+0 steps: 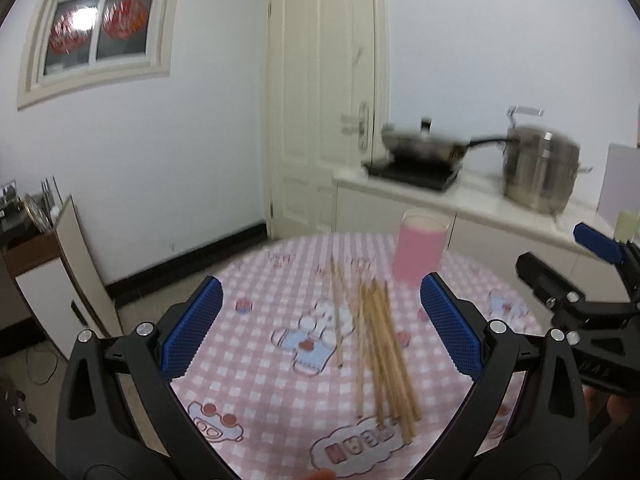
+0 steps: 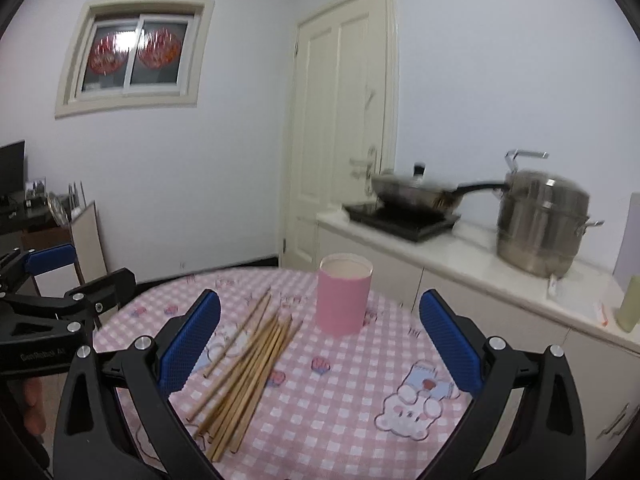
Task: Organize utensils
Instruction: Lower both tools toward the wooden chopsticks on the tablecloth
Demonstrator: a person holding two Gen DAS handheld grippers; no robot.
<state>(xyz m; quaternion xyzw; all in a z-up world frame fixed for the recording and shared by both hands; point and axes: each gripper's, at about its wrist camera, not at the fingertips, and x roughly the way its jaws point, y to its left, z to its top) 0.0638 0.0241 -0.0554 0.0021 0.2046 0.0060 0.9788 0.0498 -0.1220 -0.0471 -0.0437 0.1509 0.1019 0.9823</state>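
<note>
Checked table [image 2: 340, 420]: chopsticks [image 2: 248, 376] beside cup [image 2: 344, 300]

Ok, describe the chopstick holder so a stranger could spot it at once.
Start at the round table with the pink checked cloth. On its far side, nearer the kitchen counter, stands the pink cup. It is the only upright thing on the table, an open cylinder, while the wooden chopsticks lie flat in a loose bundle beside it.

Black tongs [image 1: 322, 326] w/ blue ribbed pads [image 1: 194, 330], silver screws.

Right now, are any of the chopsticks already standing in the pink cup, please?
No, the chopsticks all lie flat on the tablecloth beside the pink cup.
</note>
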